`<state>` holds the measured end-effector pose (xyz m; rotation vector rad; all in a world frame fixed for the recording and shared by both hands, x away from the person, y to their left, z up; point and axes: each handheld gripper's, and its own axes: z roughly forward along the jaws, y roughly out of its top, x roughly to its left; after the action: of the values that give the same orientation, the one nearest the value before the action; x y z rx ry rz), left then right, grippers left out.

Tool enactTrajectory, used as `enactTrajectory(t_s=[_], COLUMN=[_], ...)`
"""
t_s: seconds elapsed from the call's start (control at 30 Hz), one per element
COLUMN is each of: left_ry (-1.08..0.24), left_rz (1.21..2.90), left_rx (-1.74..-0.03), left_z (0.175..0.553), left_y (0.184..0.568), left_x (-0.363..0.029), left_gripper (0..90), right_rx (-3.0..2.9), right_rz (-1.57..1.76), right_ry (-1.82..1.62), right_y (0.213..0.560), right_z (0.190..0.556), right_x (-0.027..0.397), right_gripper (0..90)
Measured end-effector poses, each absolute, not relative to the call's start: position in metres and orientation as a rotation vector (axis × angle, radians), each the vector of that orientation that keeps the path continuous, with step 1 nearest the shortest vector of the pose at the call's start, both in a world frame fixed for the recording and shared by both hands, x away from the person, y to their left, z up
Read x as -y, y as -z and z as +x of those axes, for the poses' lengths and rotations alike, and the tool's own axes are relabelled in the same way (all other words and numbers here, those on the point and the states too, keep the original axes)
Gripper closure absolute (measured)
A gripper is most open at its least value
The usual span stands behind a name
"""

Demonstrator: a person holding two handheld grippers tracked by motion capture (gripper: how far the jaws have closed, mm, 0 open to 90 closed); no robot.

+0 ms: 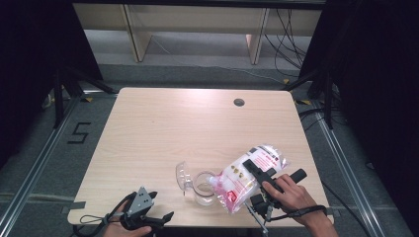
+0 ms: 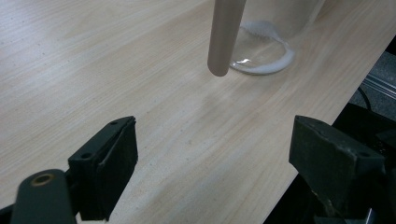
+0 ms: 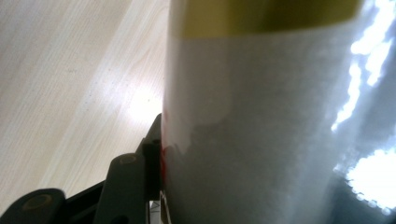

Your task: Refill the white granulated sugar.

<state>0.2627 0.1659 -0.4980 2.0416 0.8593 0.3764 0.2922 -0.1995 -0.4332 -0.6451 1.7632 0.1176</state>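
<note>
Bag of white grains sits clamped in the right gripper near the table's front right edge, tipped mouth-down toward the glass jar just left of it. From above, the right hand grips the tool behind the bag, and the jar's hinged lid stands open on its far left side. Up close, the right gripper view gives what the overhead cannot: one black jaw pressed flat against the bag's clear film, with a yellow band across the top; the other jaw is hidden behind the bag. Over at the front left corner, the left gripper rests low, jaws wide apart with nothing between them. Its own view looks across bare wood to the jar's base with white grains in it, farther off.
</note>
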Motion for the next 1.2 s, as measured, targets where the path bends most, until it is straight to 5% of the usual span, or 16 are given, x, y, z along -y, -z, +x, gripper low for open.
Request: enactTrajectory(t_s=[1.2], left_ry=[-0.388], left_rz=[2.074], left_rx=[-0.847], left_z=[0.2631], left_y=[0.4976], left_x=[-0.1674], left_gripper=[15.2], right_rx=[-1.715], right_rz=[-0.717], right_ry=[-0.04], right_y=[0.4285], right_z=[0.2902], right_x=[0.1961], right_gripper=[52.3])
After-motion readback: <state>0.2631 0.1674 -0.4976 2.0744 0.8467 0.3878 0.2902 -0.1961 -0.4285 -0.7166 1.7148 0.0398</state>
